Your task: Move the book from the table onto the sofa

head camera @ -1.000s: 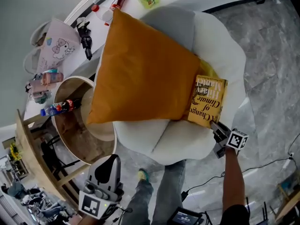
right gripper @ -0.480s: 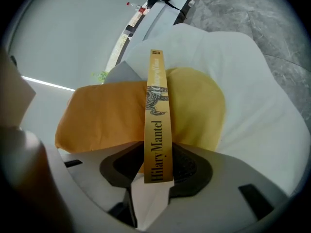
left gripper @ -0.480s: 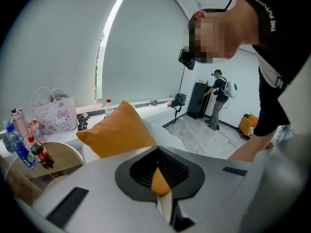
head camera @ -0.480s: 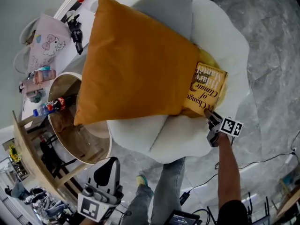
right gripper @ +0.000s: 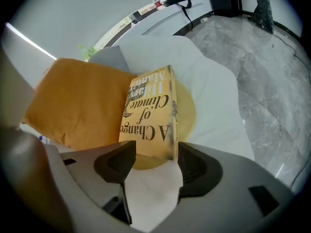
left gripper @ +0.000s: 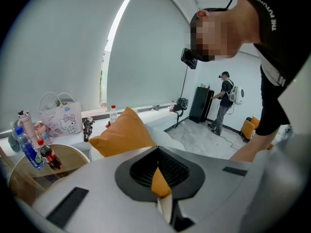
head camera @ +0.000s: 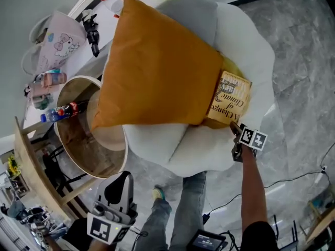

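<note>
Jaws of the right gripper (right gripper: 153,161) have just been opening and now stand wide apart. The near short edge of the book (right gripper: 153,113) sits between them but neither pad presses on it, so nothing is gripped. From the head view the book (head camera: 229,101) is already on the white sofa (head camera: 246,51). It lies on a small yellow cushion (right gripper: 187,113) with one long side tucked against the big orange cushion (head camera: 157,67), well away from the round wooden table (head camera: 78,140). What matters next is how it lines up with the hand: the book lies straight ahead of the right gripper (head camera: 236,132), its long axis running away along the line the gripper points, spine on the right-hand side in the right gripper view. Backing out along that same line should clear the cover without dragging it, while a sideways pull could catch a corner and tip the book off the cushion. The left gripper (head camera: 121,179) hangs low beside the person's legs, far from the book, its jaws together on nothing (left gripper: 160,188). Placement looks finished, with only the withdrawal left.
</note>
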